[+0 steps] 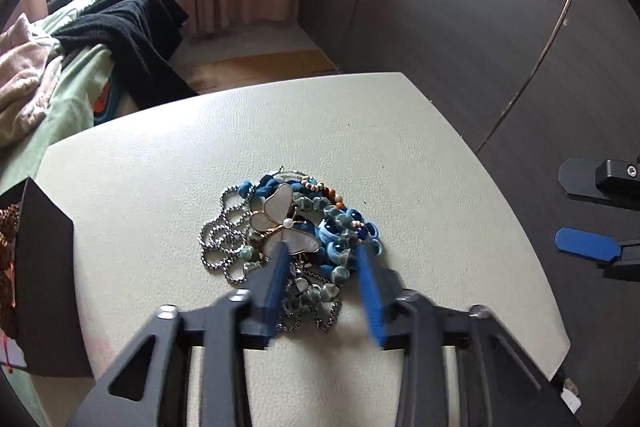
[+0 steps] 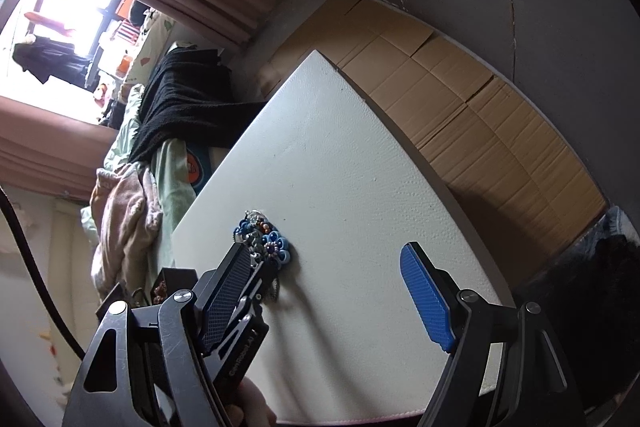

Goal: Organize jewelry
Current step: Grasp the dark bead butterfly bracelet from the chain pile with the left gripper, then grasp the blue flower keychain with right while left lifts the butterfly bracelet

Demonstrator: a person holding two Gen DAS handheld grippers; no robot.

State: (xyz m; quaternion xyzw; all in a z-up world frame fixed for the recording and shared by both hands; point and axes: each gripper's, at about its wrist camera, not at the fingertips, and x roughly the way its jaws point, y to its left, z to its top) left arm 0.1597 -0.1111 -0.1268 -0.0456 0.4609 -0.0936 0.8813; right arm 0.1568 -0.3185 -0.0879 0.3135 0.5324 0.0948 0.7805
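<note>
Jewelry pile (image 1: 298,233): one tangled heap near the middle of the pale counter (image 1: 420,163). Contents: a butterfly pendant (image 1: 282,223) with pearly white wings in a gold rim and a small pearl at its centre, lying on top; a silver box chain (image 1: 218,239) looped on the heap's left side; grey-green glassy beads; blue knotted cord and light blue rings on the right; a short run of small wood-coloured and orange beads at the far edge.

Black box (image 1: 42,291): open, at the counter's left edge, well apart from the heap, brownish contents partly visible.

Left gripper (image 1: 324,255): blue-padded fingers angled down into the near side of the heap, one tip at the butterfly's lower wing, the other among the blue rings. A gap shows between the pads and the fingers are motion-blurred; no piece is visibly pinched.

Right gripper (image 2: 332,287): fingers spread wide, nothing between them, held above bare counter beside the heap.
</note>
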